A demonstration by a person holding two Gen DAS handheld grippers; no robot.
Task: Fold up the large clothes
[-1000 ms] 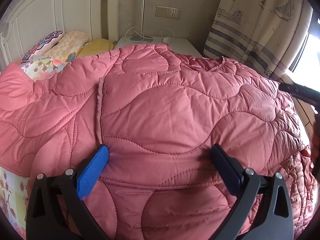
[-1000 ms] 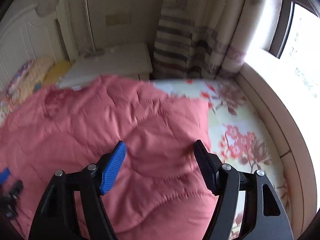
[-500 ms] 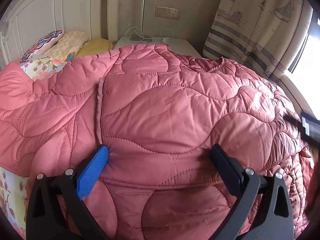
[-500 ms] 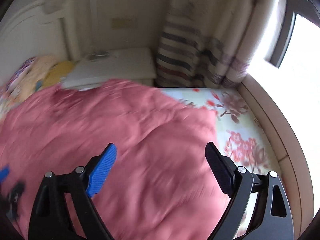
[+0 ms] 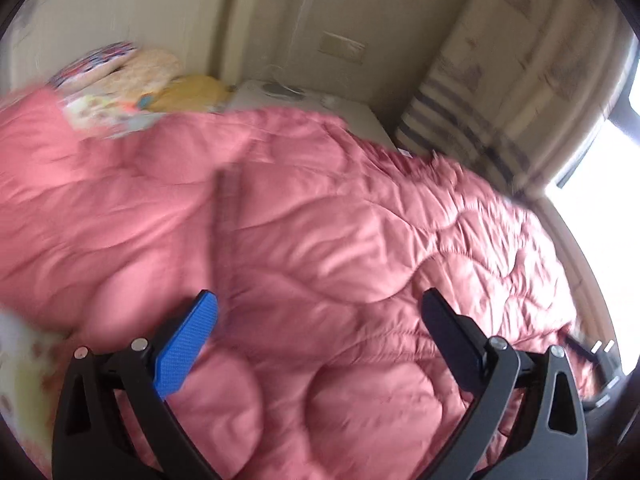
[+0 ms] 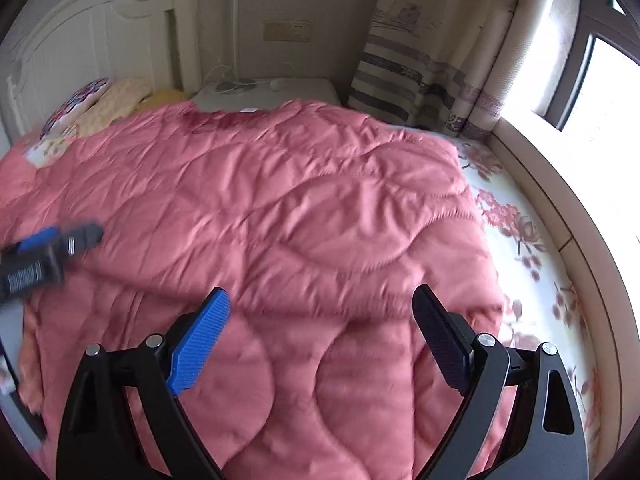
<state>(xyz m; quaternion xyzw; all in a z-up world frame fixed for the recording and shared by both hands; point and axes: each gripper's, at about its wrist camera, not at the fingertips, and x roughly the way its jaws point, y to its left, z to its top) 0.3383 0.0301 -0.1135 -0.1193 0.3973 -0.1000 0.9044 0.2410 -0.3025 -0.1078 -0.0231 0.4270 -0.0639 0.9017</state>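
A large pink quilted cover [image 5: 320,240] lies spread over the bed and fills both wrist views [image 6: 300,200]. My left gripper [image 5: 319,296] hangs just above its near part, jaws wide open, with only flat quilt beneath and nothing pinched. My right gripper [image 6: 322,292] hovers over the quilt near its right edge. Its jaws are opening and hold nothing. In the right wrist view the left gripper [image 6: 52,244] shows blurred at the far left, above the quilt. A raised seam or fold edge [image 5: 224,216] runs away from the left gripper's blue pad.
Pillows [image 6: 108,100] are piled at the white headboard [image 6: 80,36]. A white nightstand [image 6: 276,92] stands behind the quilt, with a striped curtain [image 6: 420,68] beside it. Floral bedsheet [image 6: 532,248] is bare to the right of the quilt, bounded by a beige ledge [image 6: 560,200] under the window.
The right gripper's jaws have spread wider while it travelled across the quilt. The left gripper has shifted and rolled, so its view is tilted and blurred. Both stay free of the quilt.
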